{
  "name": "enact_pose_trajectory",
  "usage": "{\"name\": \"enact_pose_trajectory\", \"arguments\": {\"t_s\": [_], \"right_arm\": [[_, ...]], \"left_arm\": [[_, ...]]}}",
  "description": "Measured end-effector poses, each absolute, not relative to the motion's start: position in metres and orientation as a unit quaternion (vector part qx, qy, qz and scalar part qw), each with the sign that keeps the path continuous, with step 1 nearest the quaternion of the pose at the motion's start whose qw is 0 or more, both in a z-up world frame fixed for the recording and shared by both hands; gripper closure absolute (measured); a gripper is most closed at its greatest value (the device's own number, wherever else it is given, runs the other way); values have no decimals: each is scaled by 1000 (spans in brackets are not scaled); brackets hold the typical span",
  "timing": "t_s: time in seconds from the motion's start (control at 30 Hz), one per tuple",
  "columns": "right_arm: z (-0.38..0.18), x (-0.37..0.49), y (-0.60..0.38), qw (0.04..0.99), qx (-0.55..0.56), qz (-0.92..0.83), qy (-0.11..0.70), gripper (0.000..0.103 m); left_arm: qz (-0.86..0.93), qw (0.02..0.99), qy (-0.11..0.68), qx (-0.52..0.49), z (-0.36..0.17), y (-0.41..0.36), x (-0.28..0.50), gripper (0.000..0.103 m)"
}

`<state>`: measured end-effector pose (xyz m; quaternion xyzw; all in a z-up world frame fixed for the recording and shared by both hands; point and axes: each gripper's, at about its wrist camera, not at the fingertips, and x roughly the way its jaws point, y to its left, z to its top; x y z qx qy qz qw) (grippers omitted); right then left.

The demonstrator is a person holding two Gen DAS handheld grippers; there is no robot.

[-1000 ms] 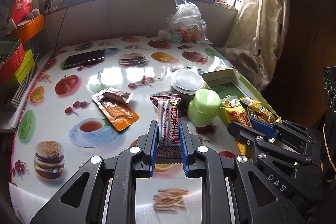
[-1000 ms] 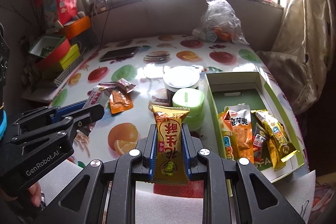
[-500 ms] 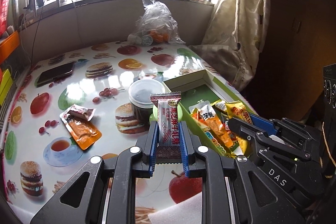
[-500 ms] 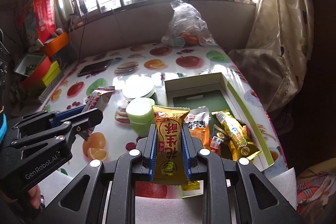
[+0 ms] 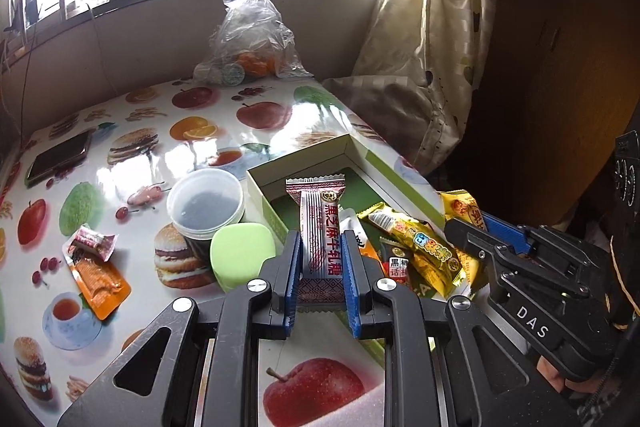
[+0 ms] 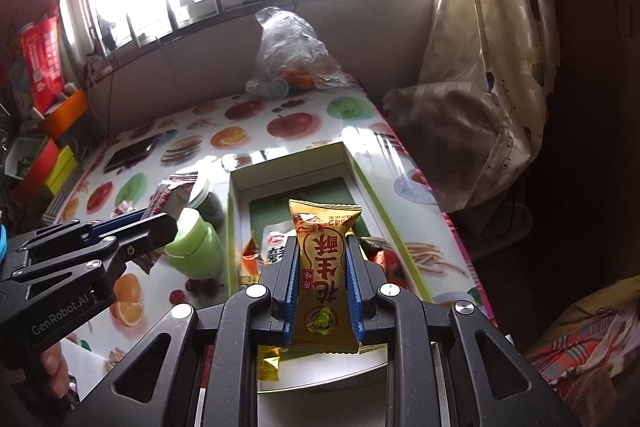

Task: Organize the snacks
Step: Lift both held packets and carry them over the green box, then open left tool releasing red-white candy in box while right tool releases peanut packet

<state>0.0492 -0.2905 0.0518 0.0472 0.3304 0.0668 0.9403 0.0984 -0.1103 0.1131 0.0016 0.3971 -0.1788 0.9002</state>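
Observation:
My left gripper [image 5: 320, 247] is shut on a red and white candy bar [image 5: 319, 227], held upright over the near left corner of the green-rimmed box [image 5: 298, 157]. My right gripper [image 6: 322, 251] is shut on a gold peanut-crisp packet [image 6: 325, 267] above the same box [image 6: 288, 163]. Several snack packets [image 5: 416, 251] lie in the box's near end. In the left wrist view the right gripper [image 5: 472, 231] shows at the right with its gold packet [image 5: 464, 205]. In the right wrist view the left gripper [image 6: 160, 223] shows at the left with its candy bar [image 6: 170, 193].
An orange sachet [image 5: 100, 277] and a small red wrapper [image 5: 92, 241] lie on the fruit-print table [image 5: 132, 163]. A lidded cup [image 5: 205, 205] and a green jar [image 5: 242, 255] stand left of the box. A phone [image 5: 58, 159], a plastic bag [image 5: 250, 43] and a curtain [image 5: 424, 27] lie beyond.
Both grippers have swung to the right, from over the open table to over the box, each keeping its packet. The cup and green jar now sit to the left.

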Motion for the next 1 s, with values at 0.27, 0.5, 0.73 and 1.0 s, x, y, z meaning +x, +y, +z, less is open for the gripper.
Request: {"name": "enact_pose_trajectory", "arguments": {"t_s": [0.27,0.5,0.73,1.0], "right_arm": [[37,62,-309,935,47,56,348,83],[21,70,-305,926,45,70,369,83],[11,70,-298,923,42,88,373,83],[9,60,-296,922,42,103,371,83]], "left_arm": [[-182,887,424,1,93,-126,113,83],[-189,876,445,2,75,-137,123,82],[-191,866,462,6,61,-147,134,83],[-188,861,472,5,52,-151,139,83]]}}
